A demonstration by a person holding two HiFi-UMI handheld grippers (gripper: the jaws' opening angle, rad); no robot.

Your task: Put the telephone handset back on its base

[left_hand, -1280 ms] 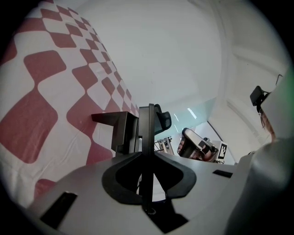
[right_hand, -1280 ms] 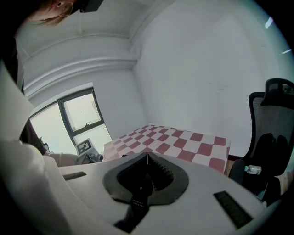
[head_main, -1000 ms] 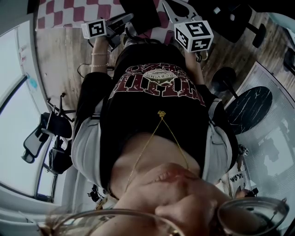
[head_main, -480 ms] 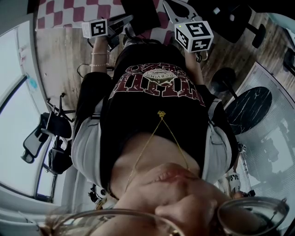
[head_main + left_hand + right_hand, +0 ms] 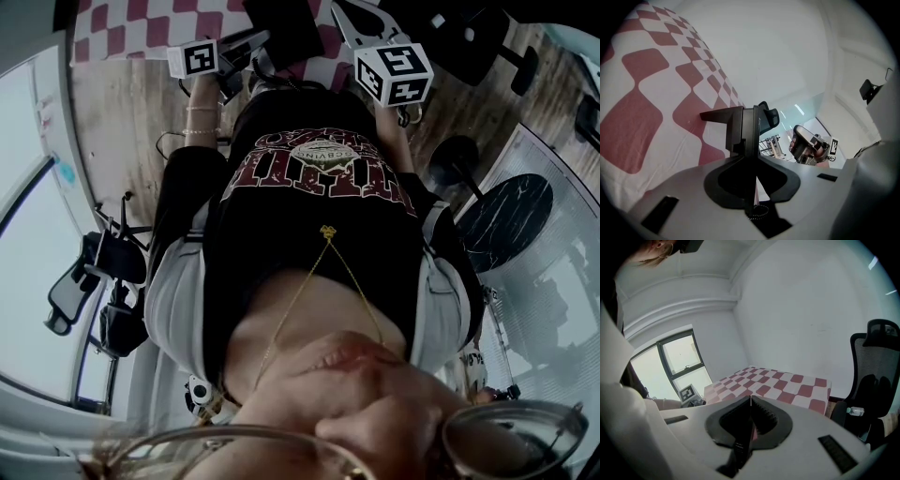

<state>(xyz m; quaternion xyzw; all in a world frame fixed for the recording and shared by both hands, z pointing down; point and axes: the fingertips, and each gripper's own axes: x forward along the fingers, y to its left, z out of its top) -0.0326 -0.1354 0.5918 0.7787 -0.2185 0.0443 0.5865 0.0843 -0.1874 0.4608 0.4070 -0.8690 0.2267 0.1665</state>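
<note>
In the left gripper view, my left gripper (image 5: pixel 755 157) is shut on a flat black thing seen edge-on, which I take for the telephone handset (image 5: pixel 739 125). It stands up out of the jaws over the red-and-white checked cloth (image 5: pixel 647 93), and a bit of coiled cord (image 5: pixel 759 211) shows below it. My right gripper (image 5: pixel 750 401) is shut with nothing between its ridged pads. The head view shows both marker cubes, the left one (image 5: pixel 197 58) and the right one (image 5: pixel 394 73), held in front of the person's body. A black shape (image 5: pixel 284 23) lies on the cloth at that view's top edge; no base is recognisable.
The checked table (image 5: pixel 778 383) stands by a white wall and a window (image 5: pixel 682 357). A black office chair (image 5: pixel 876 362) with a small bottle (image 5: pixel 855 412) on it is to the right. Chair bases and a round dark table (image 5: pixel 506 220) stand on the wooden floor.
</note>
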